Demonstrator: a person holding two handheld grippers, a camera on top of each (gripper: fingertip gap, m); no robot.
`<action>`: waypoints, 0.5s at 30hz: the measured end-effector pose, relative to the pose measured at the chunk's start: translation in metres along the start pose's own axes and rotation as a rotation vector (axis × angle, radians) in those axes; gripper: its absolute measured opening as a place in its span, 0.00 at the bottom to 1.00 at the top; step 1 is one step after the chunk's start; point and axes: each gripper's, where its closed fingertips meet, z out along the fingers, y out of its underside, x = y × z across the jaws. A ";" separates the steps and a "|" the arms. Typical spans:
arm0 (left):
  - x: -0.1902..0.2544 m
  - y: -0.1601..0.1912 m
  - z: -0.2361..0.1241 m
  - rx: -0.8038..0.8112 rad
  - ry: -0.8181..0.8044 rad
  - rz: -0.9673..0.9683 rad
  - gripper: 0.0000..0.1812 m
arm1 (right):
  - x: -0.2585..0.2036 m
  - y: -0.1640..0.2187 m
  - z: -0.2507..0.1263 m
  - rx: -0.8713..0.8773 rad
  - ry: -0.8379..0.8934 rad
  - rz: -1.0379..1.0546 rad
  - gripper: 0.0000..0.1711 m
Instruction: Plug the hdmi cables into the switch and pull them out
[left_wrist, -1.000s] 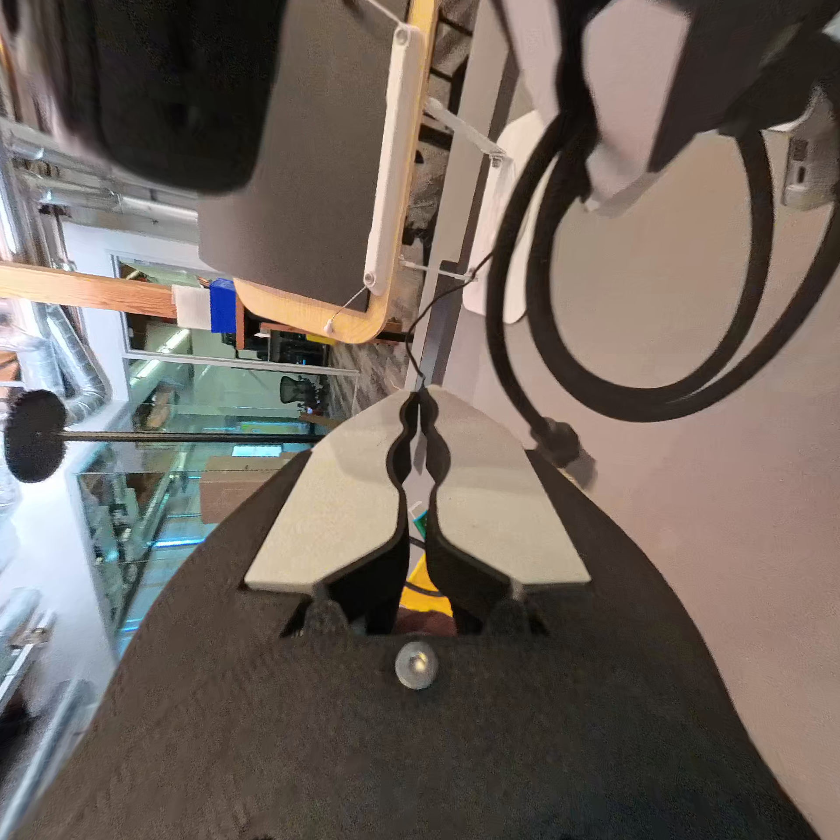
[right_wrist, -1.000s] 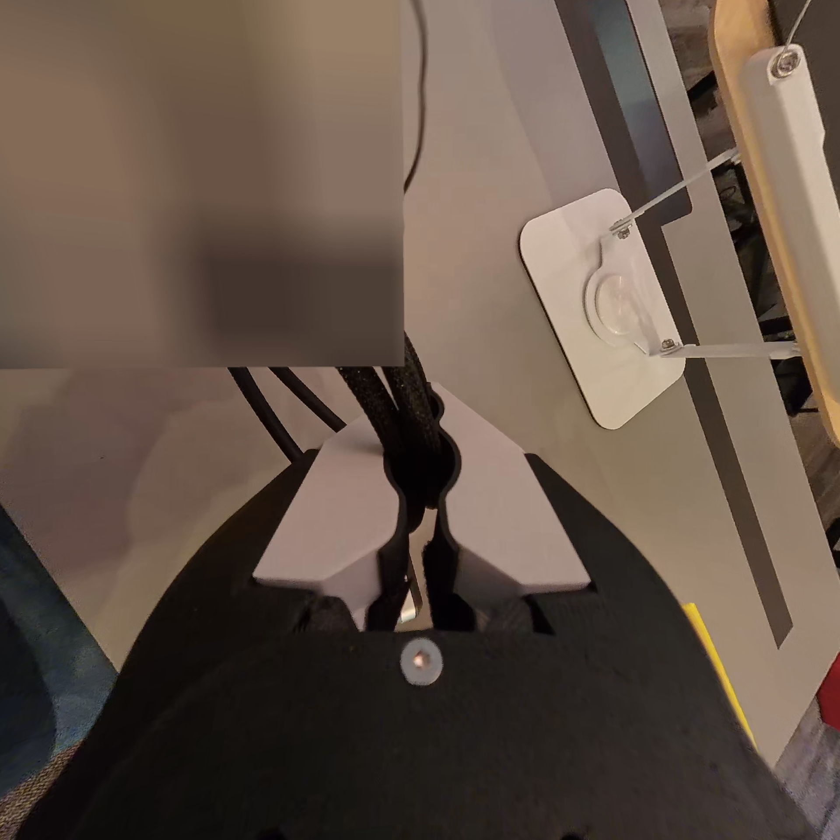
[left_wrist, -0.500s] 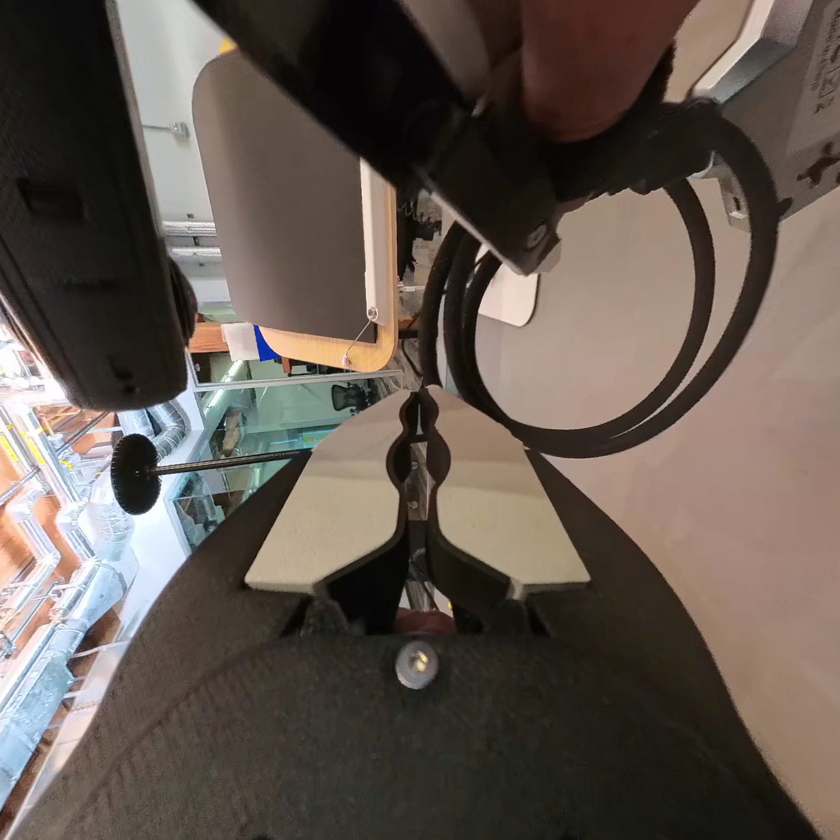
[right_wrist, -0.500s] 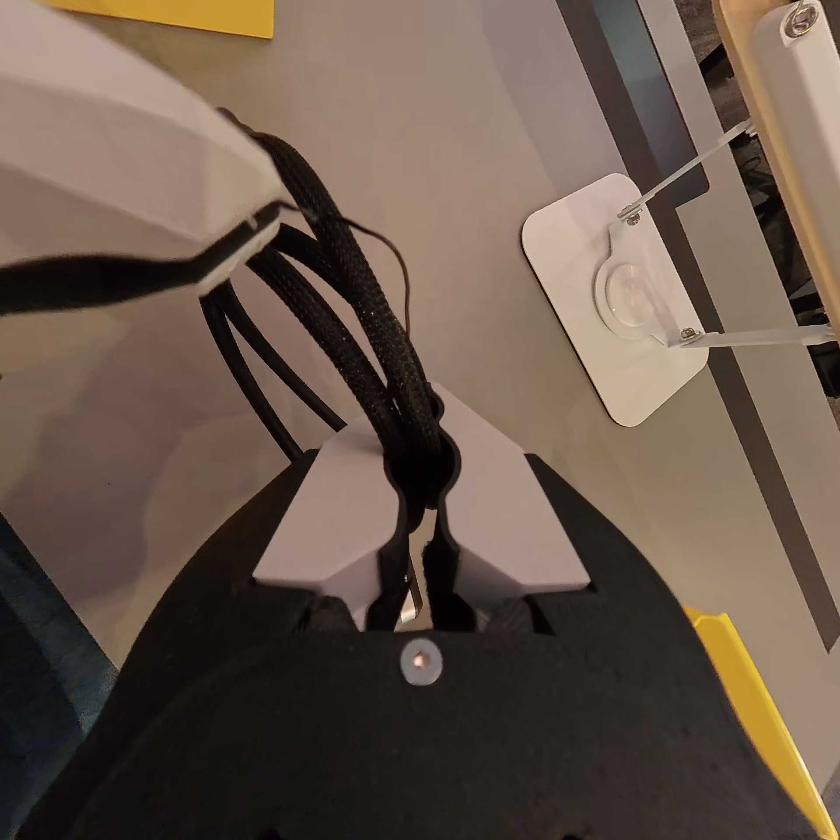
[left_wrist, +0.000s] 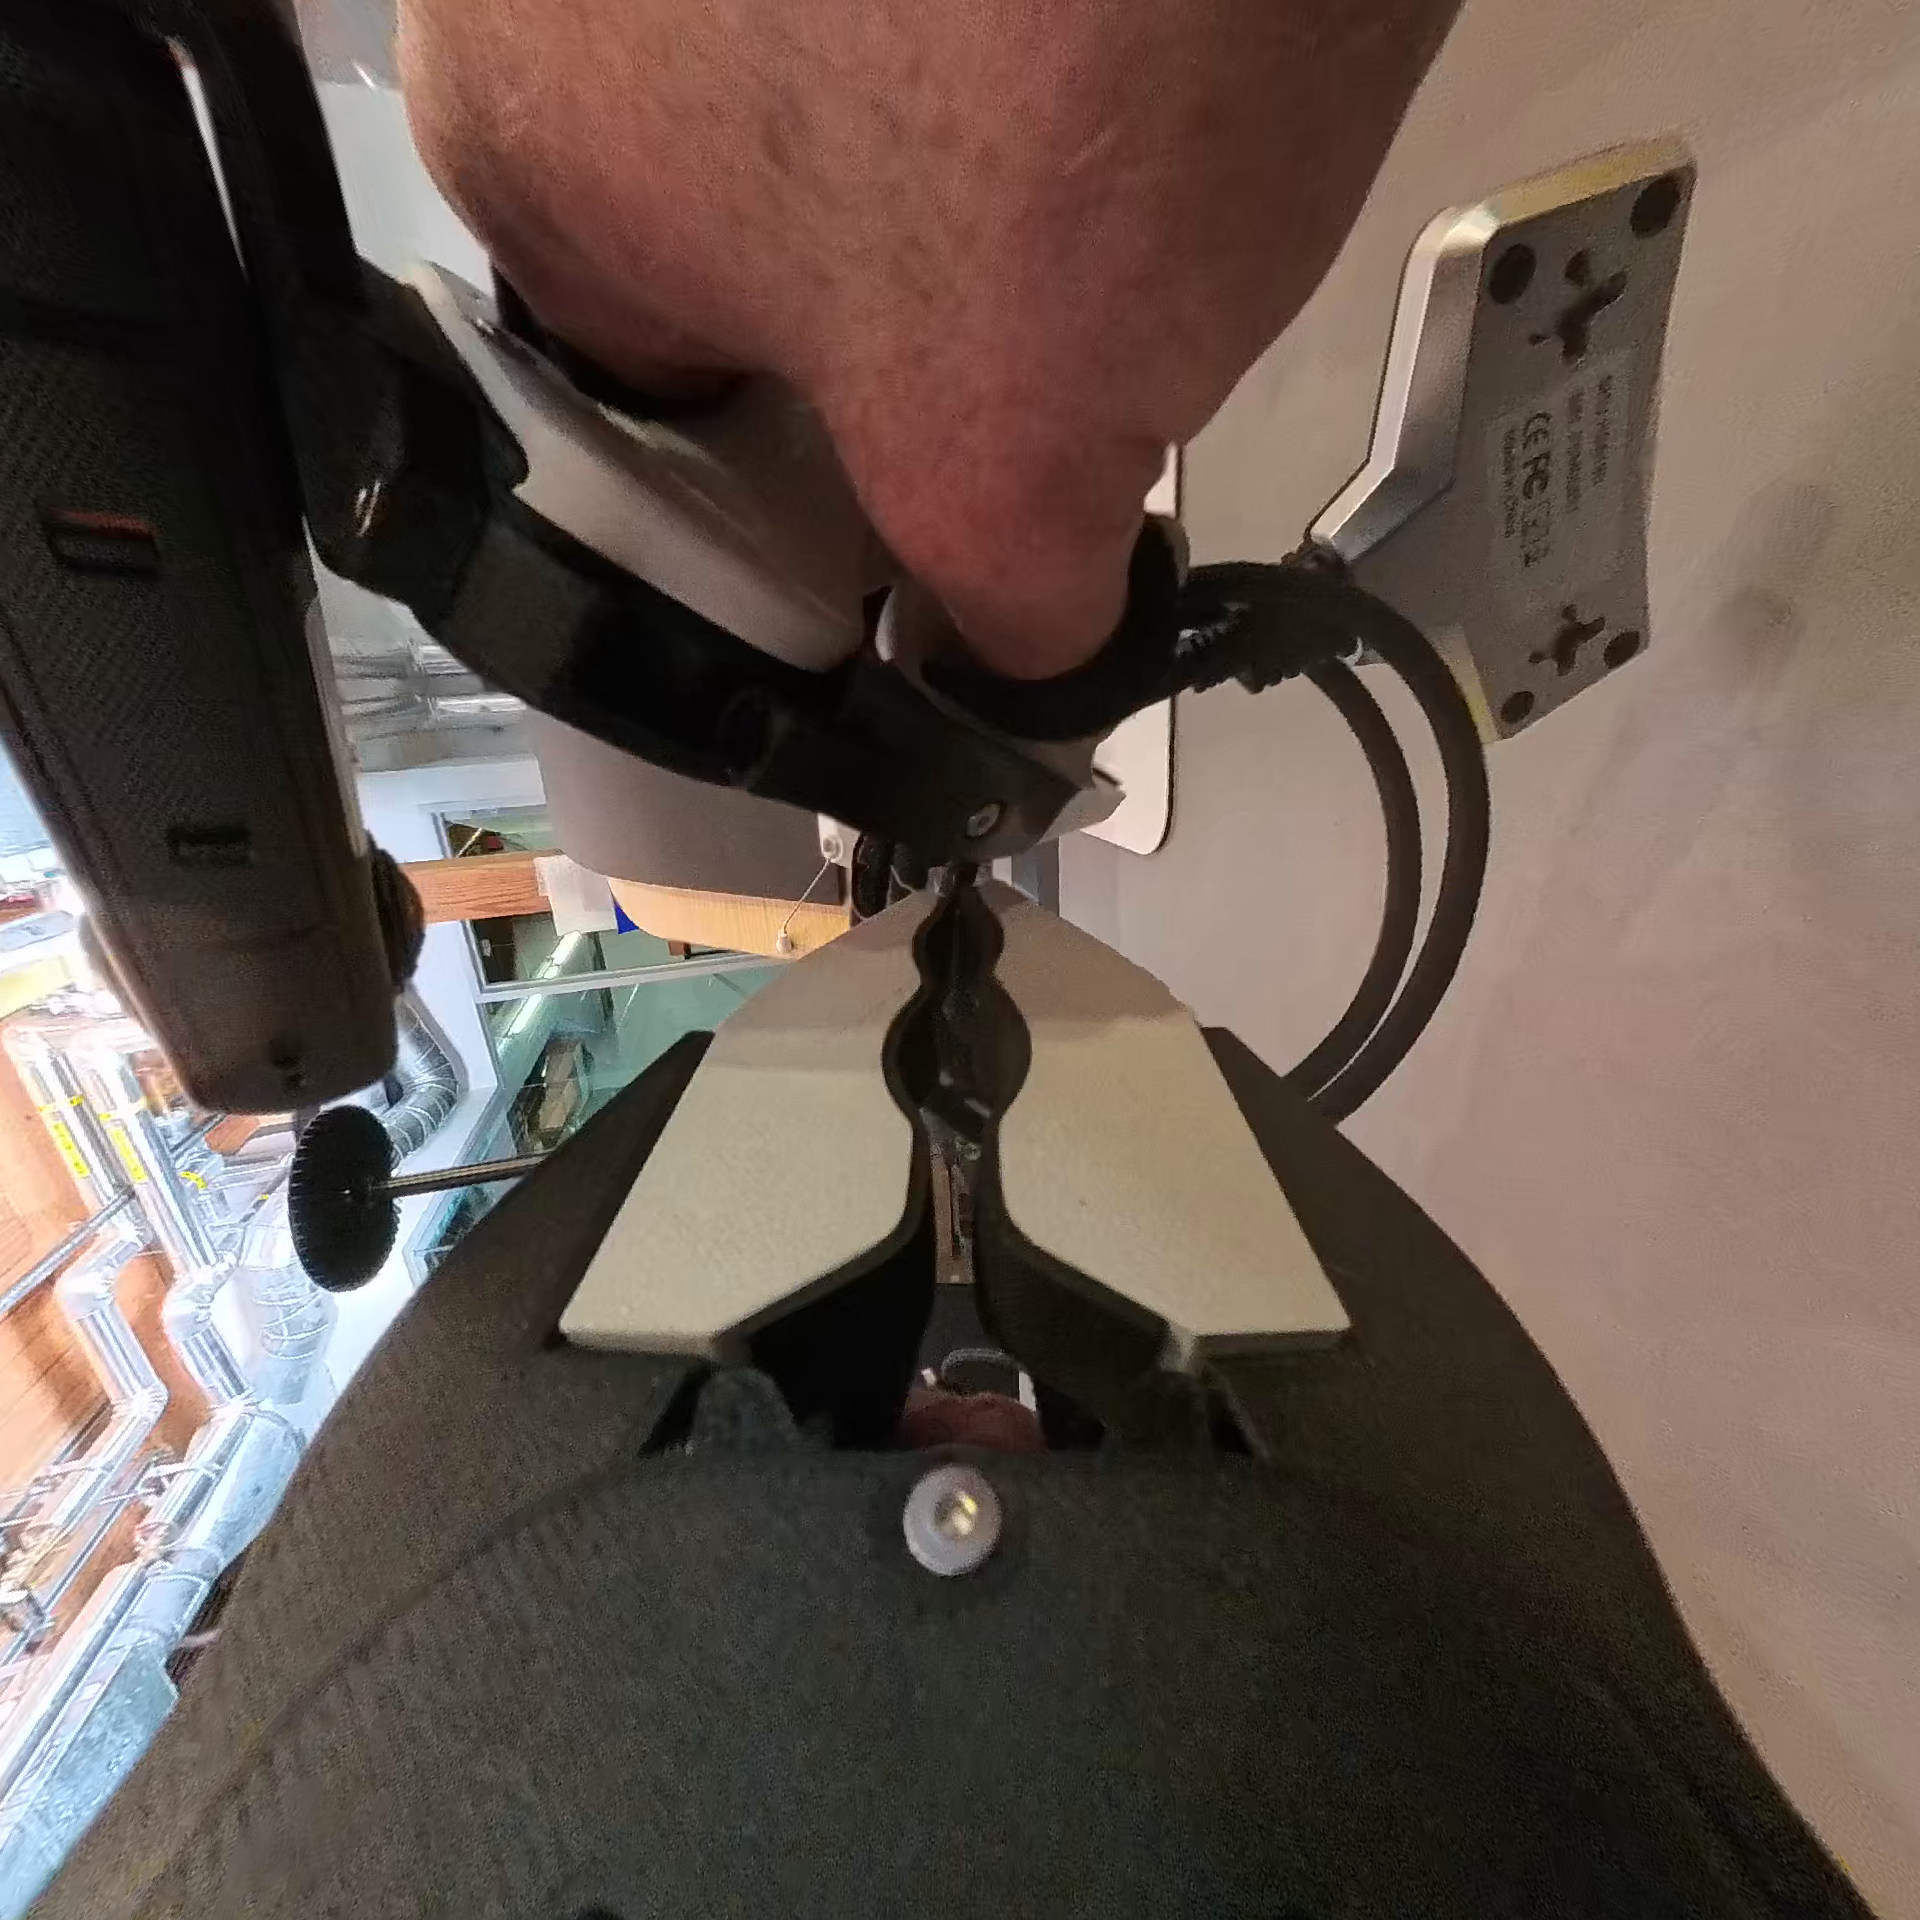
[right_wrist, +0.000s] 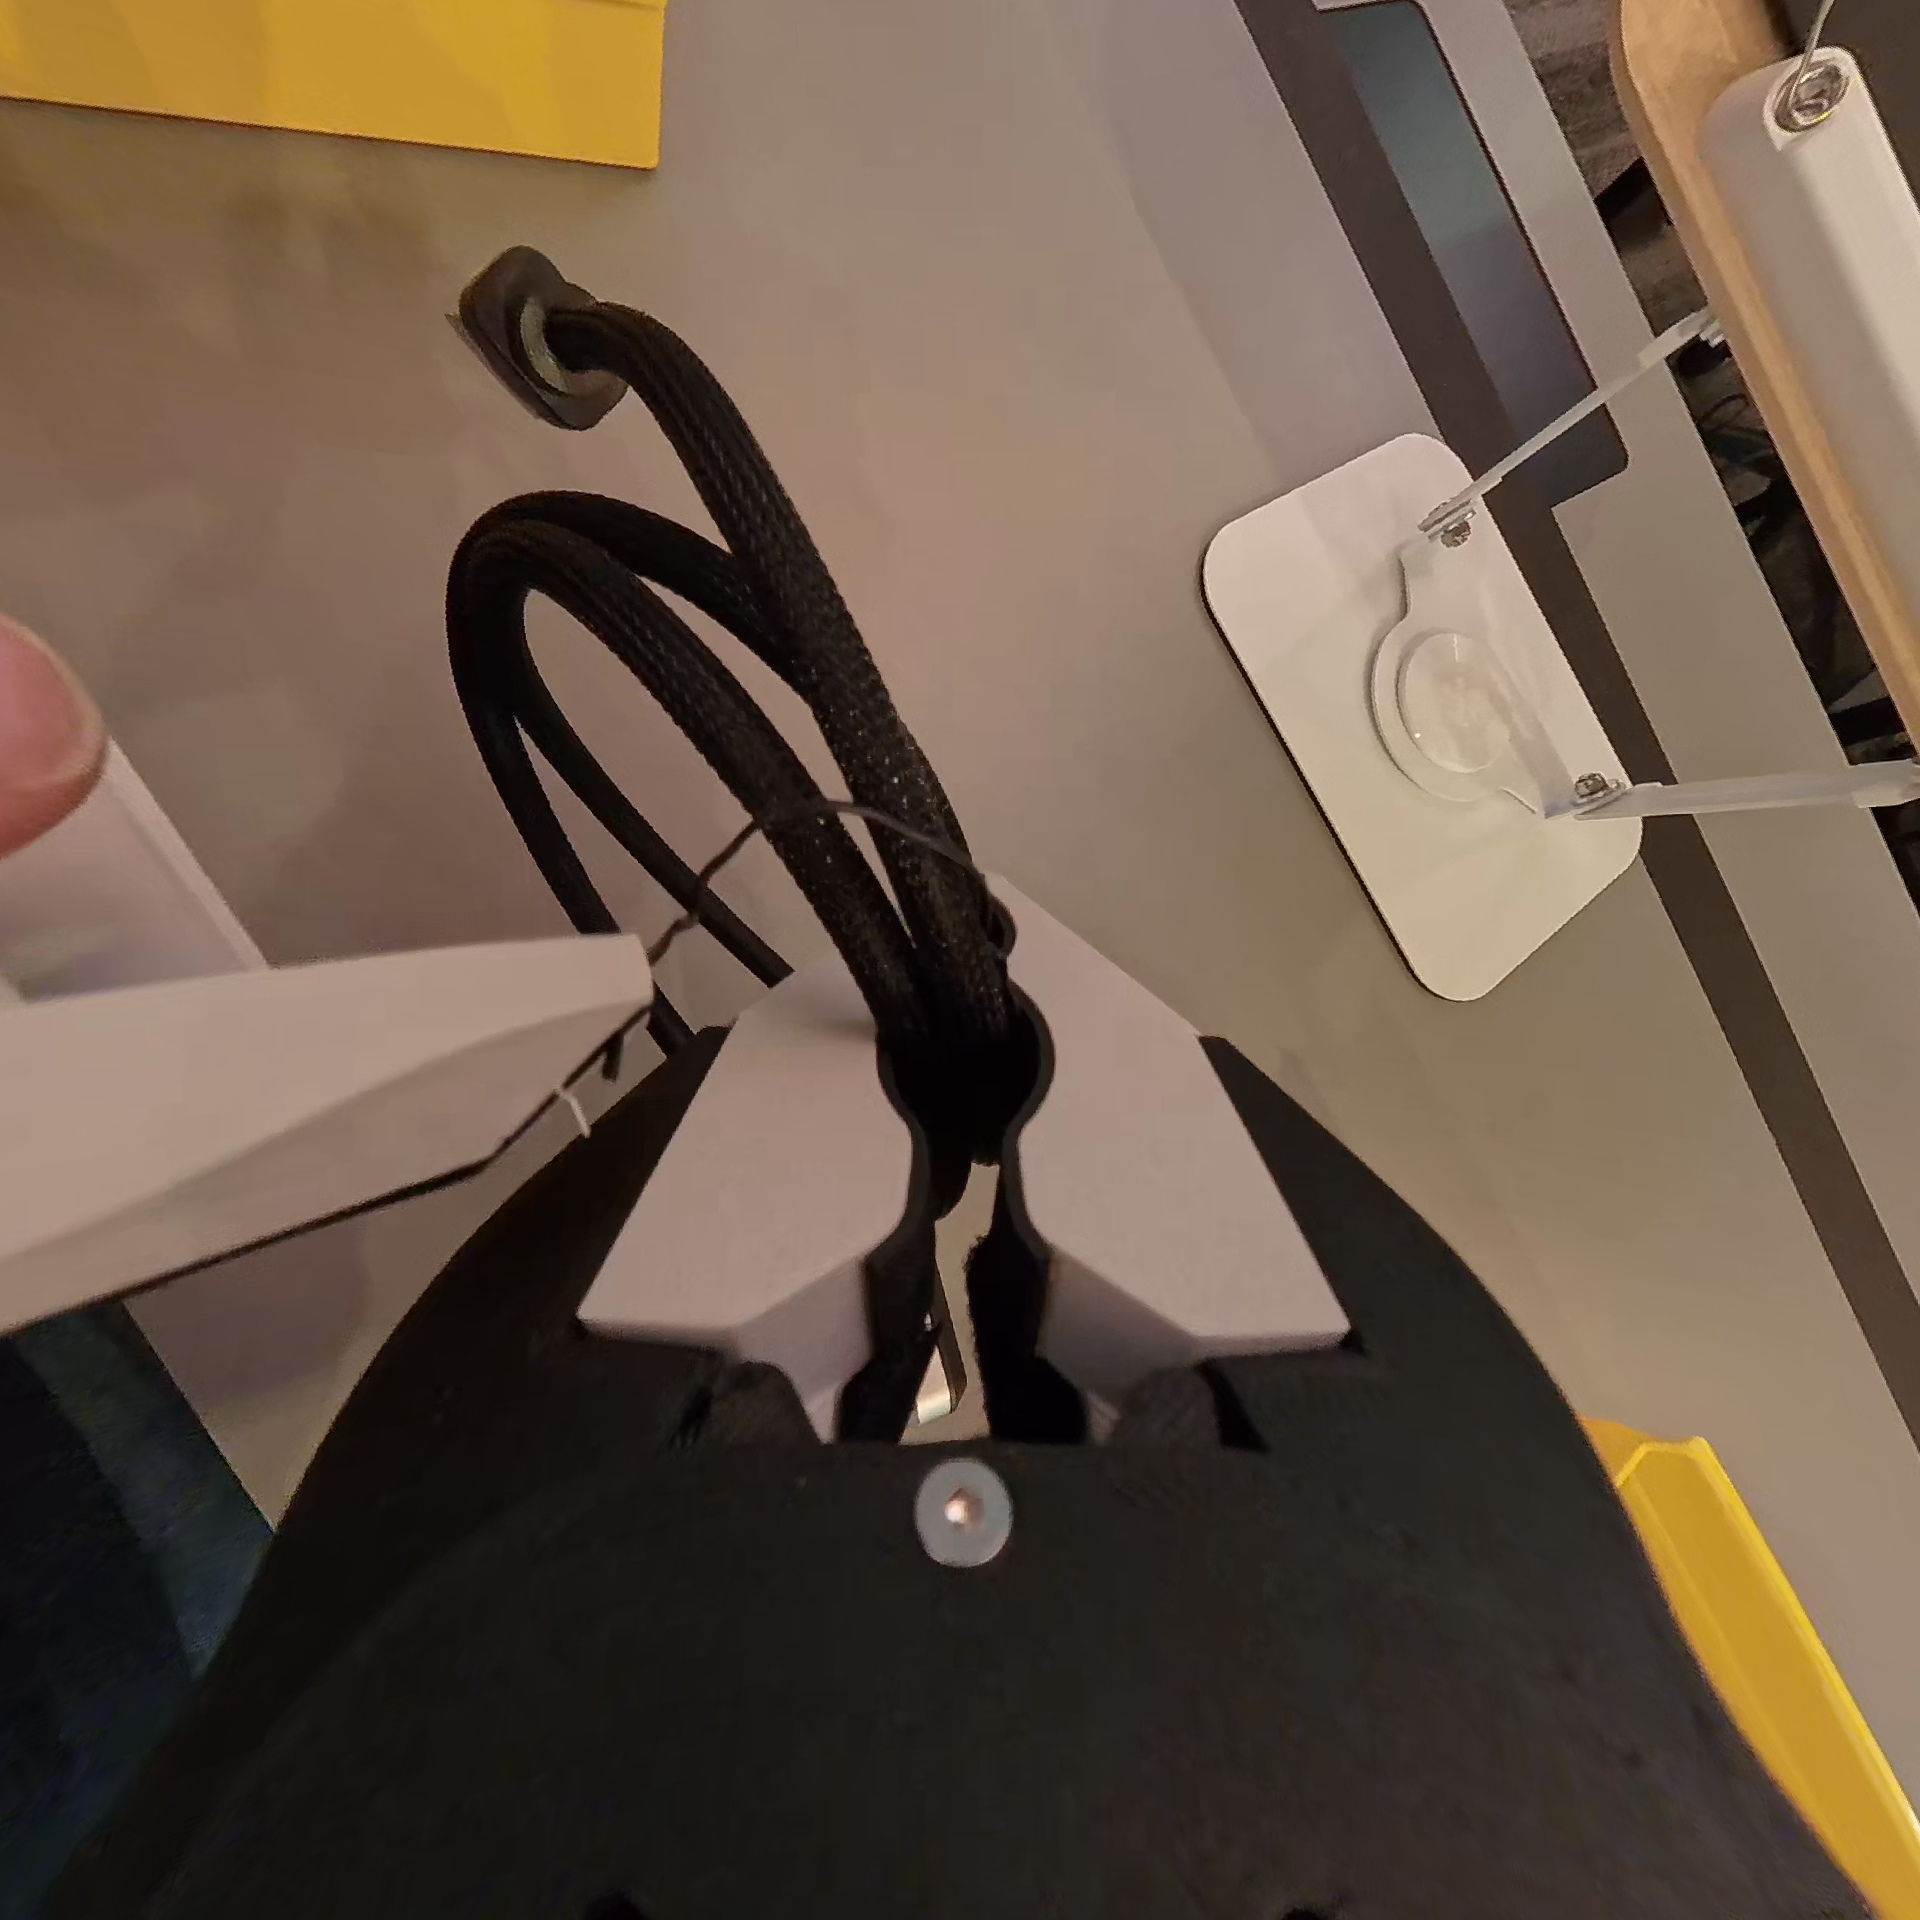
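The right tongs (right_wrist: 961, 1049) are closed on the braided cables (right_wrist: 821, 665). The left tongs (left_wrist: 956, 935) are closed on a plug end. The switch (left_wrist: 1527, 436) hangs at upper right. Cables are light and flexible; grip the rigid plug (right_wrist: 540, 338), not the braid.

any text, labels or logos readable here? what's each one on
HDMI switch, silver underside: a printed label with several small lines of text and compliance marks; legible, but I don't transcribe writing.
Yellow tags on the background pipes: too small to read.
Right wrist view: no writing visible.
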 end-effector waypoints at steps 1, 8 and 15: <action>0.001 -0.002 -0.001 0.010 0.001 -0.006 0.00 | -0.001 0.000 0.000 0.004 -0.005 0.002 0.00; 0.004 -0.002 0.001 0.021 -0.048 -0.037 0.00 | -0.003 -0.001 0.000 0.017 -0.023 0.012 0.00; 0.001 0.004 -0.003 0.069 -0.102 -0.070 0.05 | -0.005 -0.003 -0.001 0.039 -0.028 0.006 0.00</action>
